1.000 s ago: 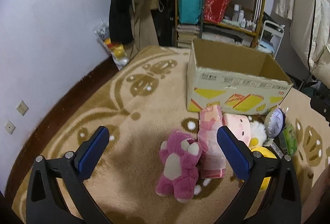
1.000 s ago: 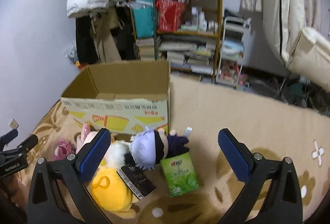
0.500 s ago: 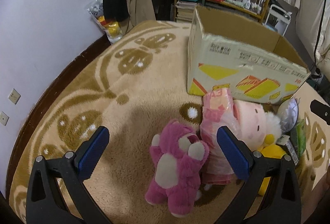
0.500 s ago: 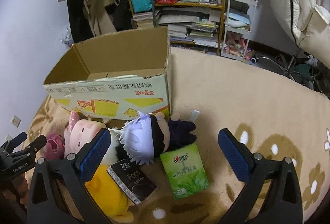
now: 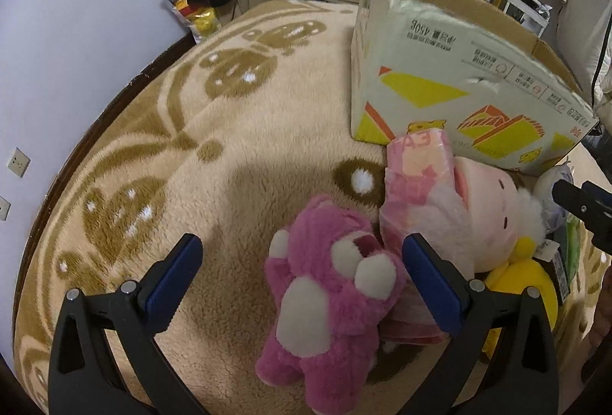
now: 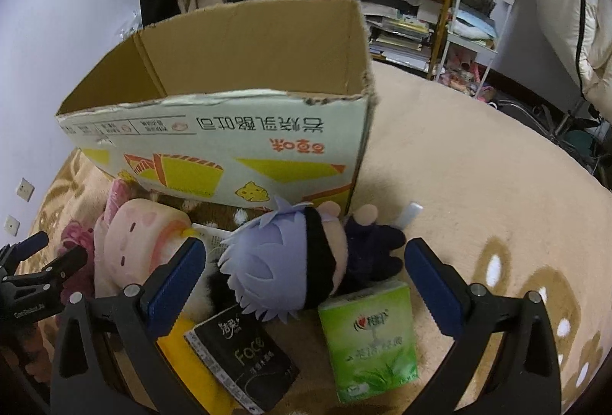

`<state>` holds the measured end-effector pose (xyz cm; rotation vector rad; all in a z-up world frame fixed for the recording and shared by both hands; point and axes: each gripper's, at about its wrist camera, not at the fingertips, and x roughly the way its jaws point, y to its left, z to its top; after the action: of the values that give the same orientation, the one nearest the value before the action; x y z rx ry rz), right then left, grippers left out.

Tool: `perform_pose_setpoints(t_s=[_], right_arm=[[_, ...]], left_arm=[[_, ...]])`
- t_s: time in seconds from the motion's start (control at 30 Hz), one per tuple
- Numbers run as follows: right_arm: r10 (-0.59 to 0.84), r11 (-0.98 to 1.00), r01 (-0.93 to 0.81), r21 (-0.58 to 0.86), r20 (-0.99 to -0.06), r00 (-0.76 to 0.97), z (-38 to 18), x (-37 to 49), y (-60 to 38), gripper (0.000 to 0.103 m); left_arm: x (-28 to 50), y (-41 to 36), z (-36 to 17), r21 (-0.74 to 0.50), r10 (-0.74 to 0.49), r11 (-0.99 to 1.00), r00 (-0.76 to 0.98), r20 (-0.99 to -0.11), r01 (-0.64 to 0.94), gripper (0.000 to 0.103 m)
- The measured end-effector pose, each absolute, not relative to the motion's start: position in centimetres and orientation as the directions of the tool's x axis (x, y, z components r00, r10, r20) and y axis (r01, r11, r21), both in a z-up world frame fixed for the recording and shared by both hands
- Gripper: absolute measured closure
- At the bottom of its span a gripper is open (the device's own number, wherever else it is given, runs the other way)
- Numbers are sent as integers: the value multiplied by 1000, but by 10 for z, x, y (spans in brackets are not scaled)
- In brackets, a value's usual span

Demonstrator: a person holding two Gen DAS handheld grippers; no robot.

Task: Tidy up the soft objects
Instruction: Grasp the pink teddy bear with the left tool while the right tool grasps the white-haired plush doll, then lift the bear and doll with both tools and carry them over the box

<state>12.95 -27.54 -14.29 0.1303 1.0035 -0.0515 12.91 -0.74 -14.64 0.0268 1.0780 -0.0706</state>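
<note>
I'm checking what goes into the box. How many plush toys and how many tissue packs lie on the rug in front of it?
Plush toys: 4 – pink bear, pink-faced doll, yellow plush, lilac-haired doll
Tissue packs: 3 – pink, black, green
Total: 7

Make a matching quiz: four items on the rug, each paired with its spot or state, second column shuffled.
Items
1. Magenta plush bear with cream belly
2. Green rectangular tissue pack
3. Black rectangular tissue pack
4. Printed open-top cardboard box

Places
A. Upright behind the toy pile
B. Between the open left claw fingers
C. Beside the lavender-haired doll, toward the right finger of the right claw
D. Partly over the yellow plush, near that claw's left finger

Pairs: 1-B, 2-C, 3-D, 4-A
</note>
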Motion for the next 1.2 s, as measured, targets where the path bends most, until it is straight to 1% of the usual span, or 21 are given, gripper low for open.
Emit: perform_pose_setpoints(t_s=[0.07, 0.1, 0.13, 0.17, 0.2, 0.27, 0.3, 0.33, 0.43, 0.5, 0.53, 0.7, 0.73, 0.77, 0.97, 1.1, 1.2], right_arm=[[13, 992, 98, 78, -846, 533, -145, 132, -274, 0], [12, 992, 97, 75, -847, 531, -146, 134, -273, 0], [13, 993, 96, 75, -849, 528, -147, 135, -273, 0], [15, 993, 95, 76, -851, 524, -149, 136, -272, 0], [17, 993, 95, 77, -855, 518, -151, 137, -272, 0], [18, 992, 96, 78, -859, 511, -154, 137, -272, 0], [19, 992, 98, 80, -861, 509, -155, 139, -273, 0], [20, 992, 101, 82, -860, 509, -156, 139, -273, 0], [10, 992, 106, 74, -859, 511, -156, 139, -273, 11], [13, 992, 102, 78, -853, 522, -155, 137, -273, 14], [16, 992, 98, 79, -850, 527, -154, 137, -273, 20], [9, 995, 82, 62, -844, 535, -151, 133, -270, 24], [9, 995, 79, 62, -841, 540, -149, 133, -270, 36], [24, 995, 71, 75, -833, 552, -145, 130, -268, 42], [24, 992, 88, 92, -816, 577, -136, 122, -271, 45], [17, 989, 103, 105, -778, 628, -118, 112, -275, 46], [21, 983, 120, 137, -743, 669, -101, 100, -278, 46]], left_arm=[[131, -7, -152, -47, -74, 996, 439, -895, 72, 3], [130, -7, -154, -60, -86, 996, 428, -900, 73, 9], [131, -8, -156, -66, -92, 995, 417, -904, 77, 12], [131, -10, -159, -66, -94, 994, 401, -911, 84, 19], [132, -11, -161, -67, -96, 994, 388, -917, 87, 23], [133, -11, -166, -88, -111, 993, 364, -925, 81, 43], [133, -11, -168, -86, -106, 994, 355, -929, 73, 45], [132, -10, -169, -85, -104, 994, 355, -929, 69, 47], [131, -10, -167, -89, -106, 994, 366, -925, 64, 49], [129, -11, -166, -85, -105, 994, 375, -921, 71, 50], [128, -11, -165, -83, -105, 994, 381, -919, 74, 51], [119, -12, -149, -61, -94, 994, 453, -887, 87, 51], [117, -12, -144, -56, -91, 995, 475, -875, 86, 51], [114, -11, -139, -57, -93, 995, 497, -863, 87, 51], [104, -10, -116, -67, -108, 993, 578, -809, 92, 51], [97, -14, -97, -70, -131, 990, 643, -755, 119, 51], [91, -21, -78, -44, -127, 990, 696, -707, 136, 52]])
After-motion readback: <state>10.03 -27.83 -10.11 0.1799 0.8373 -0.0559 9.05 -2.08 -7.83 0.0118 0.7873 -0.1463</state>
